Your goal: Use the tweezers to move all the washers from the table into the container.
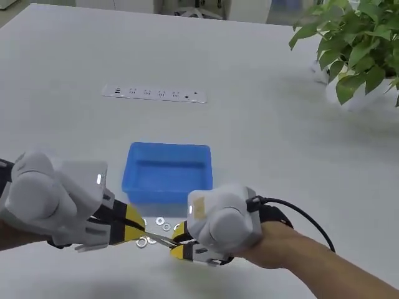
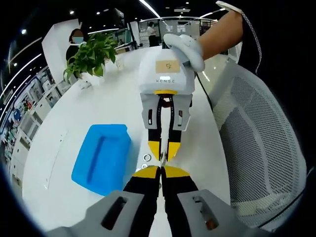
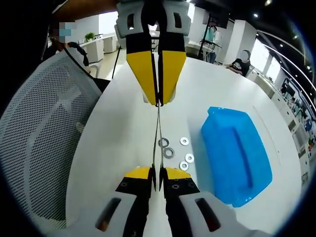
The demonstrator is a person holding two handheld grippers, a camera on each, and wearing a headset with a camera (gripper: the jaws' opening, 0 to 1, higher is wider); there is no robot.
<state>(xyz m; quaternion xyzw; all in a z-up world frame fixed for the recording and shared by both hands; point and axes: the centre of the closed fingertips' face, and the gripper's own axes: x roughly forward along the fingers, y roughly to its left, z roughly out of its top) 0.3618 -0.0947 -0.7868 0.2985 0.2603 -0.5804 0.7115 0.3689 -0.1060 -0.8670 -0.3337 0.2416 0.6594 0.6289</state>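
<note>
Thin metal tweezers [image 3: 158,138] span the gap between my two grippers, which face each other low over the white table [image 1: 262,143]. My left gripper [image 2: 160,170] is shut on one end and my right gripper [image 3: 157,174] is shut on the other. In the head view the left gripper [image 1: 129,229] is on the left, the right gripper [image 1: 179,242] in the middle, with the tweezers [image 1: 159,239] between them. Several washers [image 3: 169,152] lie on the table beside the tweezers, also washers [image 1: 160,220] just in front of the blue container [image 1: 167,171]. The container [image 3: 237,153] holds nothing I can see.
A white power strip [image 1: 154,93] lies further back on the table. A potted plant [image 1: 358,43] stands at the far right. A grey mesh chair [image 3: 44,148] is at the near table edge. The right gripper's cable [image 1: 305,215] trails over the person's arm.
</note>
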